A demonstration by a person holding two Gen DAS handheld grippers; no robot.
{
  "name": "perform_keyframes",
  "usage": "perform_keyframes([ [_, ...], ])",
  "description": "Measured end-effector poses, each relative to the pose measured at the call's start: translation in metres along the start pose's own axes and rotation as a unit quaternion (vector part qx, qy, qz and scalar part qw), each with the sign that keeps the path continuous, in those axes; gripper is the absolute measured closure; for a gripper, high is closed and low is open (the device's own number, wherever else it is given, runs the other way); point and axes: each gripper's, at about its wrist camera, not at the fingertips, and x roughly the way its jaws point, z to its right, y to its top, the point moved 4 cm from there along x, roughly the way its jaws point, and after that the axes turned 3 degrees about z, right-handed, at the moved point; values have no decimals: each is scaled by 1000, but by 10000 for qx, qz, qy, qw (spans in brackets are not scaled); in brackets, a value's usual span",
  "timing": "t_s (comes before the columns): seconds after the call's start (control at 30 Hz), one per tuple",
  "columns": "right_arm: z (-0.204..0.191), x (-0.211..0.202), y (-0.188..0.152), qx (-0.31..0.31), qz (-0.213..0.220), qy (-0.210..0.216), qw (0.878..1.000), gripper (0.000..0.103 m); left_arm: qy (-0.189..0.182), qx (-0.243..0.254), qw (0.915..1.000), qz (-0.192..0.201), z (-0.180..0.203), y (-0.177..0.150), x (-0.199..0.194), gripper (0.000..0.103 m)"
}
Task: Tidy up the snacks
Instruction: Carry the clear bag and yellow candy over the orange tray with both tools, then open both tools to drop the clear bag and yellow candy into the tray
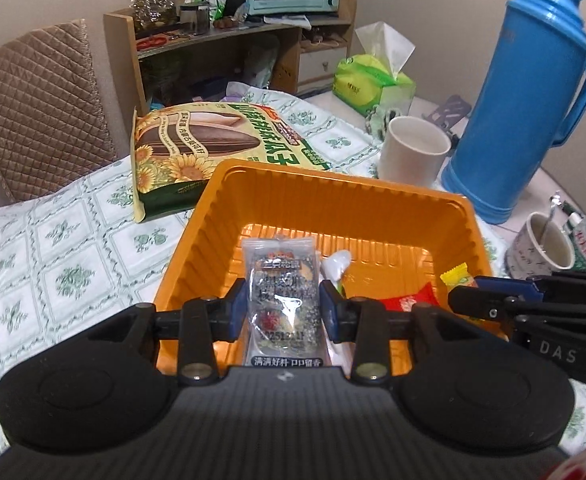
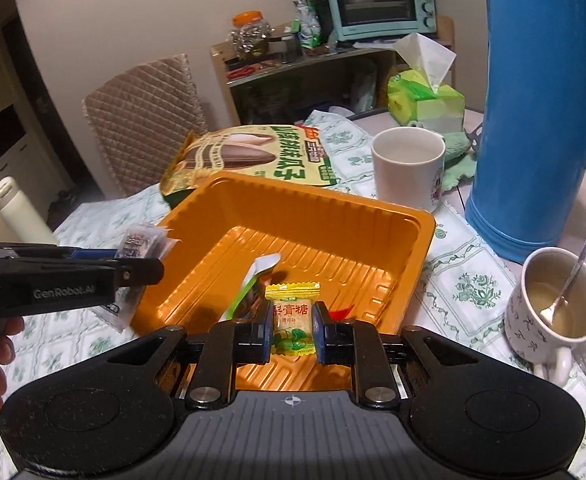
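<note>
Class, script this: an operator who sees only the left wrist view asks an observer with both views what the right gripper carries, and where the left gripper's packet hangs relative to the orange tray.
Operator: What is in the right gripper?
Observer: The right gripper is shut on a yellow candy with a green picture low on its wrapper.
Operator: Is my packet over the tray?
Observer: The silver packet in the left gripper hangs at the left corner of the orange tray, with its lower end against the tablecloth.
Operator: Anything further left?
Observer: A white bottle stands beyond the table's edge.
</note>
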Motion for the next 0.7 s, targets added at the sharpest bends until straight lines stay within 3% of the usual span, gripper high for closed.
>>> perform_keyframes([
  [0.37,11,36,13,222,-37,-104,9997,83,126,291,9993,-204,-6,14,44,68],
  [0.7,15,44,16,252,-79,-108,9996,83,117,286,9994,-155,-8,18,55,66],
])
